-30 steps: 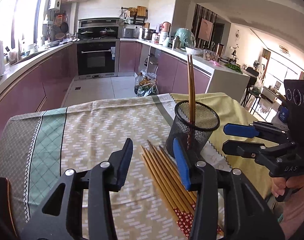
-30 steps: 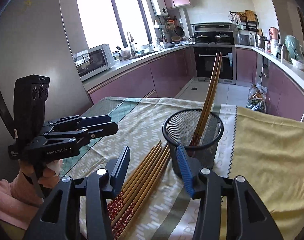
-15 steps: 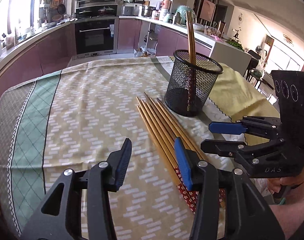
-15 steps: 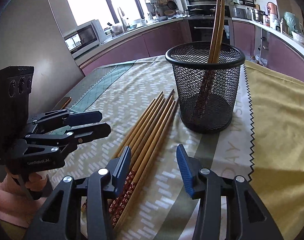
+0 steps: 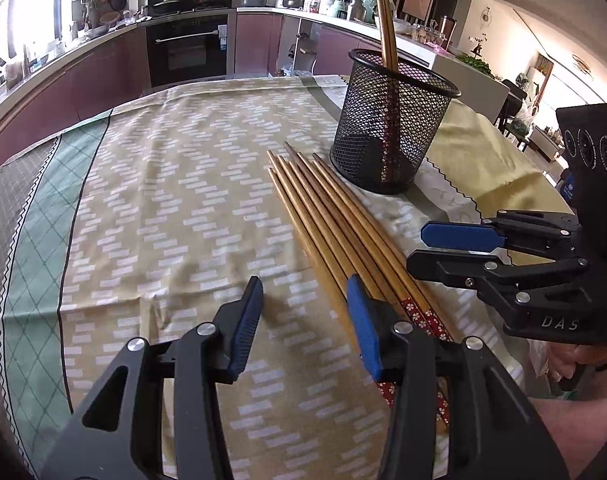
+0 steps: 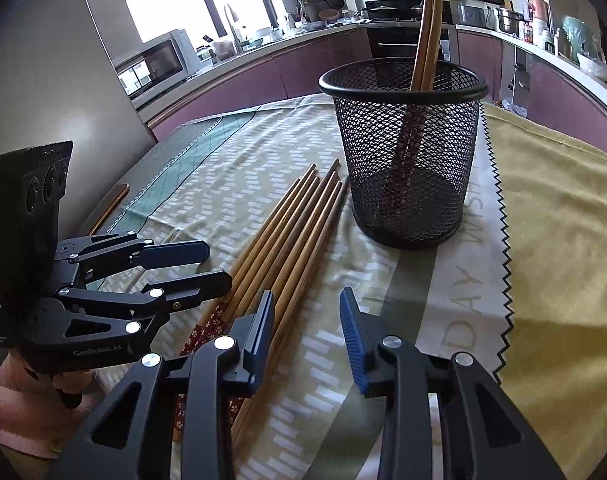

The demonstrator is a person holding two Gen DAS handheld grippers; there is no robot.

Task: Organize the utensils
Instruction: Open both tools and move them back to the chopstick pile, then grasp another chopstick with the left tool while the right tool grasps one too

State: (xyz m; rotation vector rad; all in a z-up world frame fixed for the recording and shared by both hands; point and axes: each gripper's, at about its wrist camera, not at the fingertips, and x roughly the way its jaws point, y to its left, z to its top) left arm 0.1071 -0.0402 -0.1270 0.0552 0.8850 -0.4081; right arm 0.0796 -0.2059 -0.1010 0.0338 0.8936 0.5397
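Lying in a tight row, wooden chopsticks point(image 5: 335, 236) with red-patterned ends look nearer than before; left gripper point(image 5: 305, 312) and right gripper point(image 6: 305, 320) are both parted and empty, the right's jaws just narrowing.

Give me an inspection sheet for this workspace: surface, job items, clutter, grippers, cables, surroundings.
Surface: table under a patterned tablecloth, with a yellow cloth over its far side.
Job's things: black mesh holder upright, two chopsticks leaning inside; a row of loose chopsticks flat on the cloth beside it, red-patterned ends toward the grippers.
Clutter: nothing seen on the table beyond these.
Grippers: left gripper open, low over the loose chopsticks, nothing between its pads; right gripper open, its jaws have just been closing, one pad at the edge of the row, nothing gripped.
Cables: nothing seen.
Surroundings: kitchen counters, oven, microwave, bright window.
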